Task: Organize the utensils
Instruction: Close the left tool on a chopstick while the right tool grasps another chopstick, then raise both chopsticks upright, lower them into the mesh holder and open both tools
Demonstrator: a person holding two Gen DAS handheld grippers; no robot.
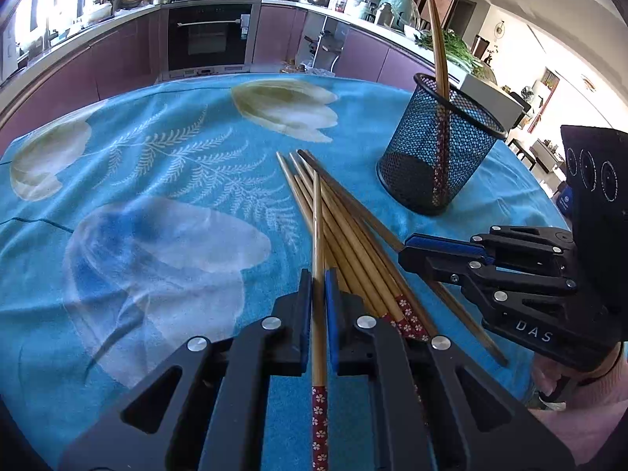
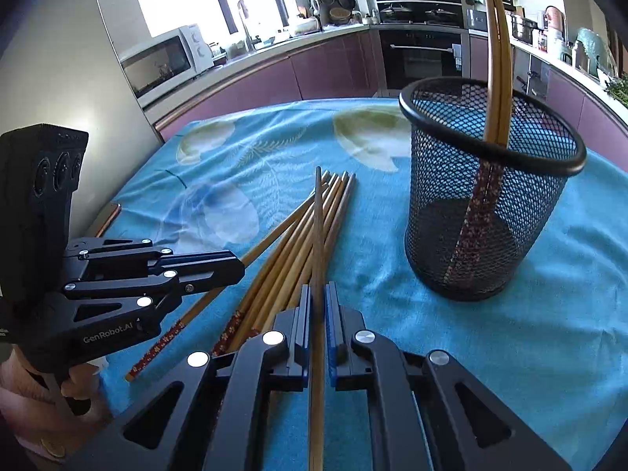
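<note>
A black mesh cup [image 1: 439, 145] [image 2: 490, 196] stands upright on the blue flowered cloth [image 1: 157, 180] [image 2: 530, 333], with two wooden chopsticks [image 1: 439, 47] [image 2: 497, 59] leaning inside. A loose pile of chopsticks [image 1: 353, 235] [image 2: 286, 259] with red patterned ends lies left of the cup. My left gripper [image 1: 318, 286] [image 2: 237, 265] is shut on one chopstick [image 1: 318, 337] from the pile, red end toward me. Beside it, my right gripper [image 2: 318, 298] [image 1: 406, 251] is shut on another chopstick [image 2: 318, 373], which lies across the pile.
The cloth-covered table ends at a far edge [image 2: 274, 108] before purple kitchen cabinets [image 1: 117, 62] and a built-in oven [image 1: 210, 37]. A microwave [image 2: 165, 61] sits on the counter. A white box [image 1: 490, 98] and greens [image 1: 459, 49] stand behind the cup. A hand [image 2: 74, 384] holds the left gripper.
</note>
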